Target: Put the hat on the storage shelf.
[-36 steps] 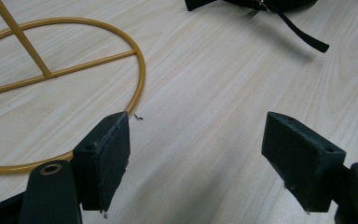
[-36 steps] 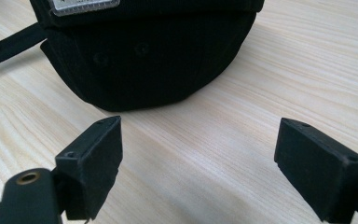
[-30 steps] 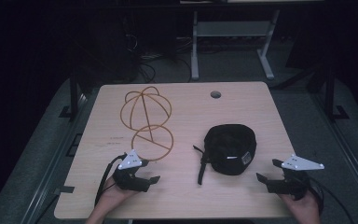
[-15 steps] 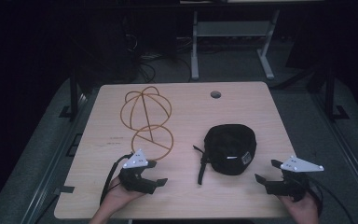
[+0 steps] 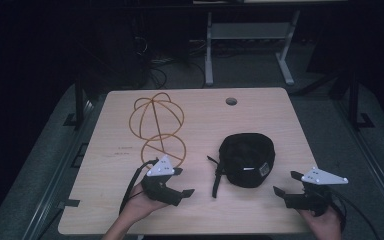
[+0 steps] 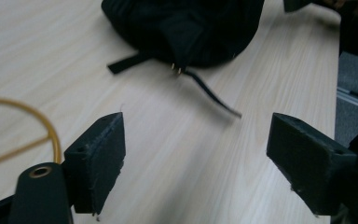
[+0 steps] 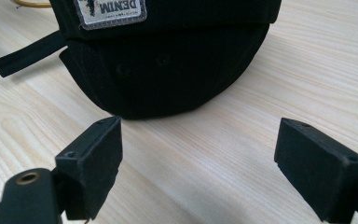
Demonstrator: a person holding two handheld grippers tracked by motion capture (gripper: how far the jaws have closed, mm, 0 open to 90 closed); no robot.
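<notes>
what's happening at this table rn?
A person holds a pair of tongs in each hand at a wooden table. Both the left tongs and the right tongs are open and empty, and both point toward a black cap lying between them; neither touches it. A strap trails from the cap's left side. A yellow wire frame lies beyond the left tongs, untouched.

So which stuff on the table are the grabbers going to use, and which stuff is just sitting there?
Probably for the job:
- black cap, between both grabbers, with its strap trailing out
- left gripper, open, pointing at the cap
- right gripper, open, facing the cap

Just lying there, it seems:
- yellow wire stand, apart from the cap
- round hole in the table
</notes>
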